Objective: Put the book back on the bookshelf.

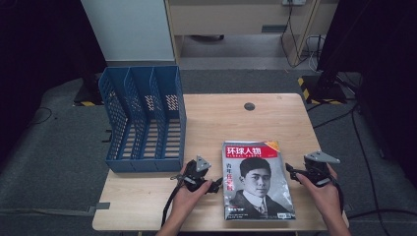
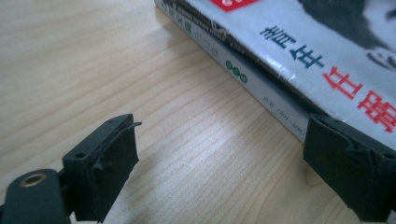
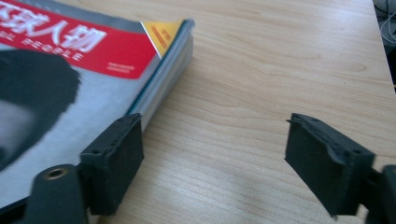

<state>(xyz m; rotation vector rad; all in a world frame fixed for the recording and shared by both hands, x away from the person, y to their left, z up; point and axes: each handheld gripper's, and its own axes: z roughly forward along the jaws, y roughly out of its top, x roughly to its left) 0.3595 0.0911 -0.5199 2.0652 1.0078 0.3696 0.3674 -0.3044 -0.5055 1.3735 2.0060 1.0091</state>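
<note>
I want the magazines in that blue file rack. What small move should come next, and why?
Probably slide the left gripper toward the stack's spine. Its jaws stand open, one already by the magazines, which lie flat on the table. The right gripper waits open at the other edge.

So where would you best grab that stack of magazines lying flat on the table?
Probably by its long side edges. The stack of magazines lies flat, so its face offers no hold. The left gripper, open, can come in low at the spine; the right gripper, open, at the page edge.
</note>
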